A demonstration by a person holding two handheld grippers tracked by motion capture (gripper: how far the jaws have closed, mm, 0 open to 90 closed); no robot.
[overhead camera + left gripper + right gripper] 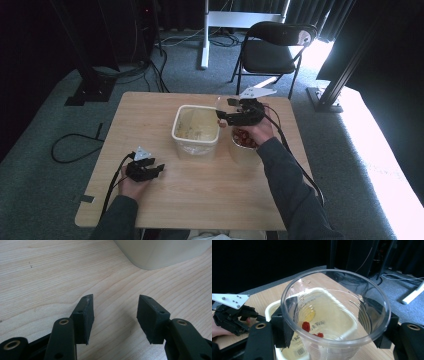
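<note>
— Looking down from the high view, what do you see?

— A wooden table (150,112) with a cream tub (196,130) near the middle. Just to its right stands a cup of red fruit (244,140). The right gripper (226,116) hangs over the gap between the tub and that cup, up above the table. A black folding chair (272,47) stands on the grey carpet behind the table.

— And the other hand?

— The left gripper (154,170) rests low on the table, near the front left, well apart from the tub. A black cable trails back from it.

— What about the left gripper view?

— Two black jaws point over bare wood (50,277). They stand wide apart with nothing between them. The rounded bottom corner of the tub (160,252) sits at the top, near the jaws but not touching them.

— And the right gripper view?

— A clear plastic cup (335,315) sits between the two black jaws. One jaw presses each side, so the cup is gripped. The cup tips toward the camera, so you look into its mouth. A few small red bits (306,326) cling inside, low down. Through the clear wall you can see the cream tub (272,308) underneath, with a barcode label on it.

— Anything else there?

— Yes, the left gripper (249,312) shows far off at the left, with its grey plate on top, over the table edge.
</note>
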